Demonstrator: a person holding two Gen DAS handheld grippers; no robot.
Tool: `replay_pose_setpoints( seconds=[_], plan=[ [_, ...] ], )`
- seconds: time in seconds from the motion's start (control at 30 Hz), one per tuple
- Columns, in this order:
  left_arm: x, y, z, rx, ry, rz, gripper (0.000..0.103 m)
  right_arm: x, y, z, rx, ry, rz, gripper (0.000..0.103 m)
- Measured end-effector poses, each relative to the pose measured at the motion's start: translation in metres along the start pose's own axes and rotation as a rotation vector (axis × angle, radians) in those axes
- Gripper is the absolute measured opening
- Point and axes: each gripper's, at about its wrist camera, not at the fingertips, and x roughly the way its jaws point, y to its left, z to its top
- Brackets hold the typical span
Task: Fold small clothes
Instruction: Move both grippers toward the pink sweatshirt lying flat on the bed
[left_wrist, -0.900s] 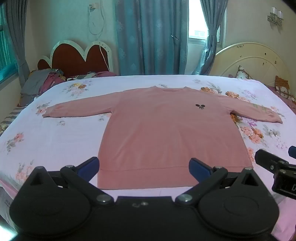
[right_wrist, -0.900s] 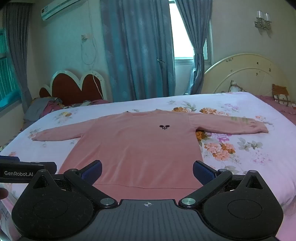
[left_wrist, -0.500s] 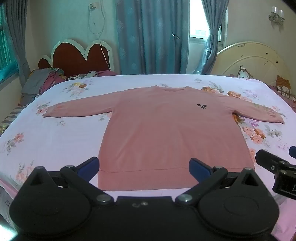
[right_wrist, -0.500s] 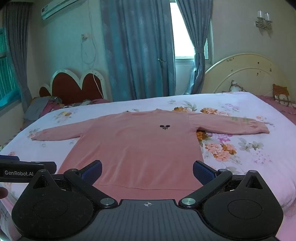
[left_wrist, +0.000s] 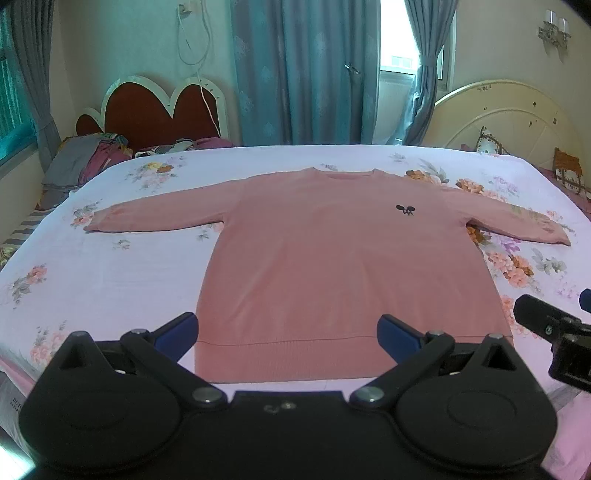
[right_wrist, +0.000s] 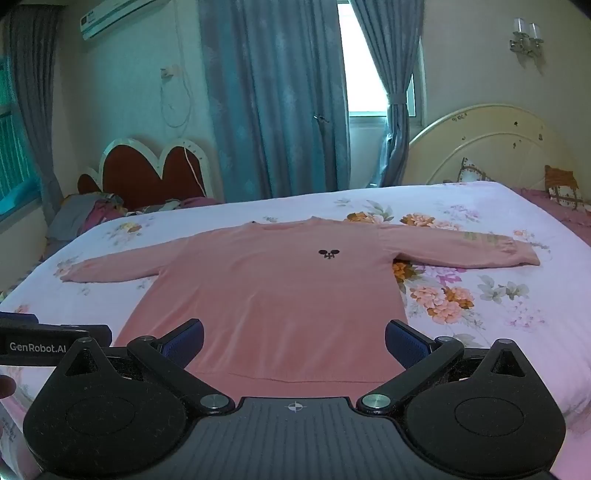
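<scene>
Pink sweater (left_wrist: 332, 266) lies flat, face-up, sleeves spread wide on bed

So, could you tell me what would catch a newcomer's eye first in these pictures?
The pink sweater stands out first: it lies flat in the middle of the flowered bedsheet, both sleeves spread out to the sides and a small dark emblem on its chest. Next come the left gripper and the right gripper, each near the sweater's bottom hem with blue-tipped fingers spread wide and holding nothing.
</scene>
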Motion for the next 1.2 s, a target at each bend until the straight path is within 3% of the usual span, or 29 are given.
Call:
replay_pose_setpoints(
  seconds=[0.67,0.77,1.2],
  plan=[
    [0.034,0.004,0.018,0.001,0.022,-0.010,0.103,0.033,-0.004,0.013,0.029,0.015,-0.051,0.103],
    [0.045,0.007,0.024,0.003,0.054,-0.013,0.103,0.044,-0.006,0.016,0.033,0.023,-0.062,0.103],
    [0.116,0.017,0.065,0.028,0.059,-0.026,0.103,0.112,-0.019,0.043,0.071,0.045,-0.152,0.103]
  ],
)
